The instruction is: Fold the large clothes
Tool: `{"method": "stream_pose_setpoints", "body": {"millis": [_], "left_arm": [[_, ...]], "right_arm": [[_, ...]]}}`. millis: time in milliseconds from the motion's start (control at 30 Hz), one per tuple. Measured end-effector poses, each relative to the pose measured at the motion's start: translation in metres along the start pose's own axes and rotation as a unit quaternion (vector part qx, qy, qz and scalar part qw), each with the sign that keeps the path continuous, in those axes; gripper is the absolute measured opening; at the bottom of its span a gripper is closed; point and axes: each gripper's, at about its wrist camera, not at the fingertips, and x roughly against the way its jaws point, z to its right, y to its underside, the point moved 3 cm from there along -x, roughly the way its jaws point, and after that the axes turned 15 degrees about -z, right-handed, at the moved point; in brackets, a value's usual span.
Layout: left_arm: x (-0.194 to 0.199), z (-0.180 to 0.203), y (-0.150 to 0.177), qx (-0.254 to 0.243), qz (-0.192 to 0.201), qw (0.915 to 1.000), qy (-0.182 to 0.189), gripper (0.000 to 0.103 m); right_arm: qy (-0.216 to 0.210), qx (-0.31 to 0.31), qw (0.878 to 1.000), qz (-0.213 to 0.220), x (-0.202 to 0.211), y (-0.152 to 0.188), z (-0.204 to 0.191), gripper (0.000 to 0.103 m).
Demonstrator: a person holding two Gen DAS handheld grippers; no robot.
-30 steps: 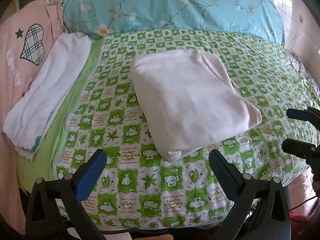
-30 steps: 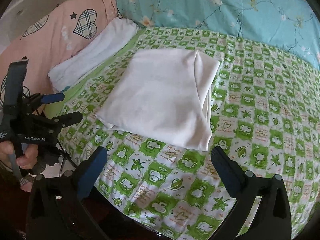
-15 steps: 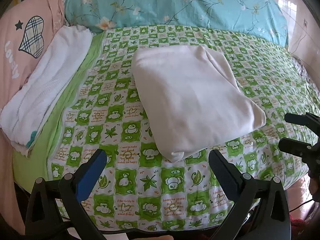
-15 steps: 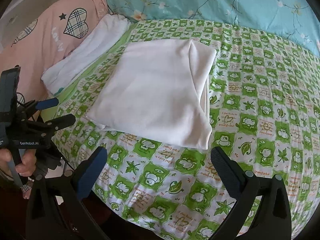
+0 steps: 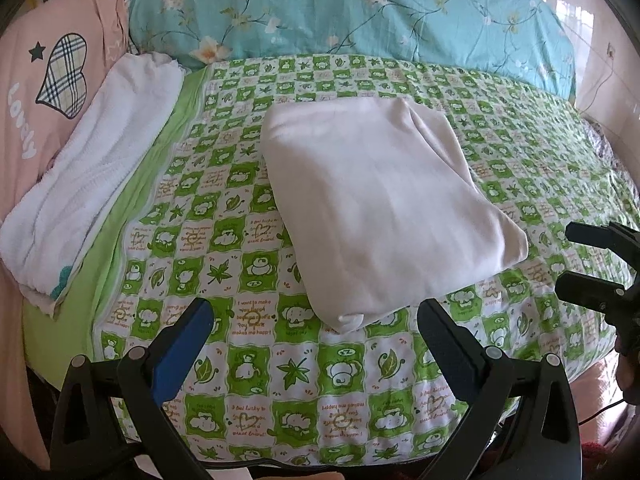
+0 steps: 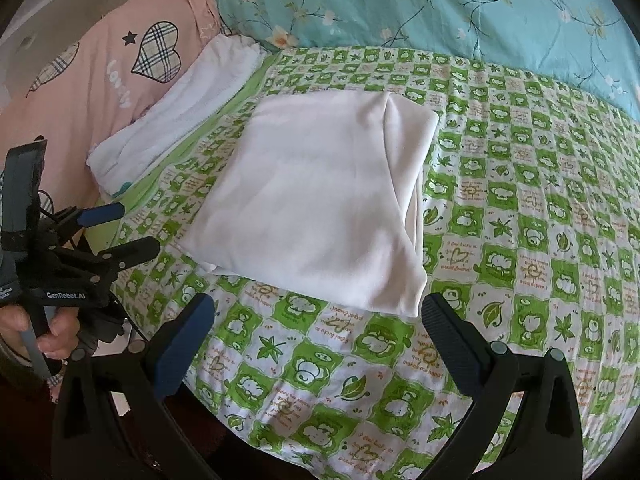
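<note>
Left gripper point(image 5: 316, 320): spread wide, nothing between the 2 fingers, hovering over the near edge of the bed, just short of the nearest corner of the garment.
Right gripper point(image 6: 318, 316): likewise wide apart and empty, held above the bedspread just short of the near edge of the garment; seen from the left wrist view at the far right, apart from the cloth.
Bedspread point(image 5: 256, 364): green and white check with animal and leaf prints, flat, bearing everything.
Folded white garment point(image 5: 384, 208): lying mid-bed as a compact rectangle of several layers, near corner bunched into a small roll, a ridge running along the right part of its top, no part lifted.
Step in hand: judged as the end of the folding, both tools clear of the cloth; possibly a pause before 1 more fold, hard to settle from these views.
Next move: if another fold is wanted, pinch the 2 near corners through all layers and carry them to the far edge; otherwise smooth the ridge or leave the bundle alone.
White towel point(image 5: 96, 176): folded along the left edge, well apart from the garment.
Pink pillow point(image 5: 36, 92): left of the towel, plaid heart print.
Blue floral quilt point(image 5: 360, 12): bunched across the far end.
</note>
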Motion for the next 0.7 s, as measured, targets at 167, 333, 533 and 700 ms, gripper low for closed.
{"method": "stream_pose_setpoints", "body": {"millis": [167, 333, 533, 700], "left_arm": [[0.0017, 0.0013, -0.0015, 0.000, 0.002, 1.0000, 0.000, 0.102], [0.0014, 0.0013, -0.0016, 0.000, 0.002, 1.0000, 0.001, 0.102], [0.0015, 0.0022, -0.0020, 0.002, 0.002, 1.0000, 0.002, 0.102], [0.0015, 0.0019, -0.0022, 0.002, 0.002, 1.0000, 0.002, 0.102]], "right_arm": [[-0.002, 0.002, 1.000, 0.003, 0.0019, -0.0024, -0.0004, 0.103], [-0.002, 0.001, 1.000, 0.003, 0.0022, -0.0030, -0.0017, 0.103], [-0.003, 0.000, 1.000, 0.003, 0.0019, -0.0034, -0.0028, 0.103], [-0.004, 0.000, 1.000, 0.002, 0.0007, -0.0032, -0.0038, 0.103]]}}
